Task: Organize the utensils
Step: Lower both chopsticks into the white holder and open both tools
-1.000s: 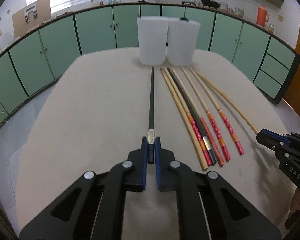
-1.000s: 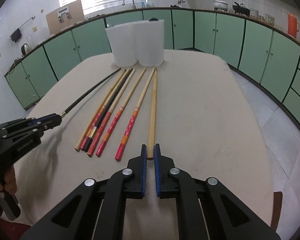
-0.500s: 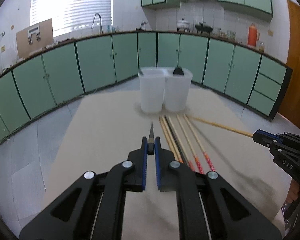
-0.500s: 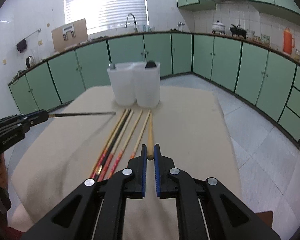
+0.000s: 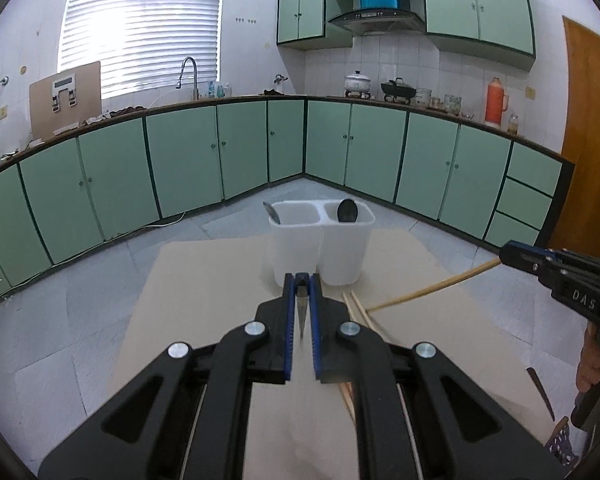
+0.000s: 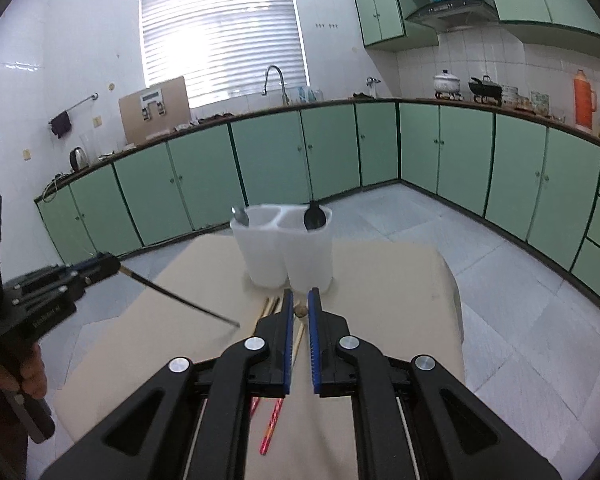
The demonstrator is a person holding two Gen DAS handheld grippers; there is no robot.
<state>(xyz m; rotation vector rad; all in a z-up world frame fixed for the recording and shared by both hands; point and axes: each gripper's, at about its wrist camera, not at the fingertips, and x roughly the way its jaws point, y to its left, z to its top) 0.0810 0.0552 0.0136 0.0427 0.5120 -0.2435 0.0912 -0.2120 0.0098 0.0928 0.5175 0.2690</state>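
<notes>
Nearest, the left gripper (image 5: pixel 300 280) has its jaws pinched on the butt of a black chopstick (image 6: pixel 180 300), and the right gripper (image 6: pixel 299 312) likewise holds a pale wooden chopstick (image 5: pixel 428 290); both sticks look light, stiff and slick, so an end grip lets them swing. Beyond, more chopsticks (image 6: pixel 270 308) lie on the counter (image 6: pixel 400 280). At twelve o'clock stands the white two-cup holder (image 5: pixel 320 240), with open room around it.

I can read only "DAS", white letters on the black body of the right gripper (image 5: pixel 516 254), seen from my left wrist camera. White lettering on the left gripper (image 6: pixel 110 266) body is too blurred to make out.
</notes>
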